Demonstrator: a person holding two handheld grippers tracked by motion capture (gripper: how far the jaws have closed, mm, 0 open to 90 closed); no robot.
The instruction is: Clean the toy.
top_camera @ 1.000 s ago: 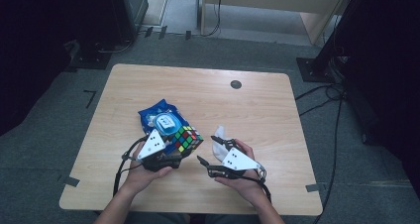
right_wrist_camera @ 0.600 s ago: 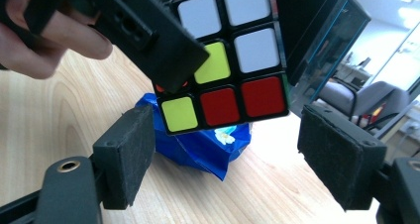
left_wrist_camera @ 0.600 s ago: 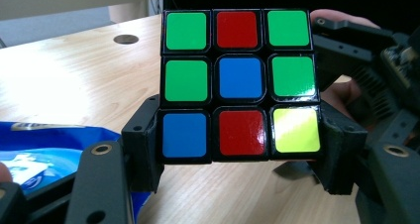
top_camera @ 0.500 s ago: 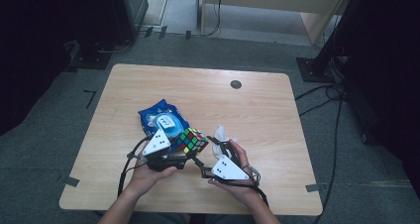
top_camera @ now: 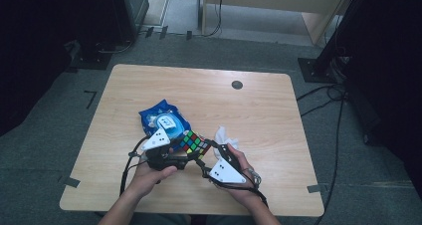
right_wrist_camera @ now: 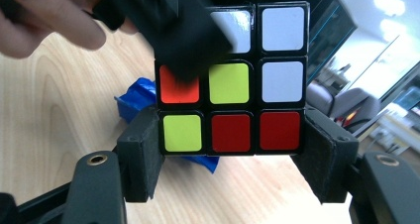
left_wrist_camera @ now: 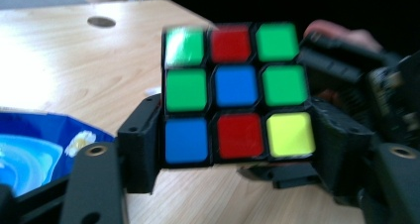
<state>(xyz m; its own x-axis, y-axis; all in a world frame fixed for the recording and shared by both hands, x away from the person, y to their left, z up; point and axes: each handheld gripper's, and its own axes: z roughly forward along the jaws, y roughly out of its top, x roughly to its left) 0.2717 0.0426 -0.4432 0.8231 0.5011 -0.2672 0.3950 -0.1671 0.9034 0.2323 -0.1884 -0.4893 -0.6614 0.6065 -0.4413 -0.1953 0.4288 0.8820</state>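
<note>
A colour cube (top_camera: 194, 143) hangs just above the wooden table (top_camera: 259, 115), near its front edge, between both grippers. My left gripper (top_camera: 188, 154) comes from the left. In the left gripper view its pads press the cube (left_wrist_camera: 236, 92) at the bottom row; these jaws (left_wrist_camera: 233, 135) have just been opening a little with the cube between them. My right gripper (top_camera: 205, 155) comes from the right. Its jaws (right_wrist_camera: 230, 135) have just been closing, and its pads sit against the bottom row of the cube (right_wrist_camera: 233, 80). A black jaw of the left gripper (right_wrist_camera: 171, 30) crosses the cube's top left corner.
A blue packet (top_camera: 164, 118) lies just behind the left gripper. A crumpled white tissue (top_camera: 224, 135) lies behind the right hand. A small dark disc (top_camera: 237, 84) sits near the far edge. Bare wood stretches across the back and right of the table.
The right gripper has come in from the right, where it stood apart from the cube, and now has the cube between its jaws. The left hand has kept its place.
</note>
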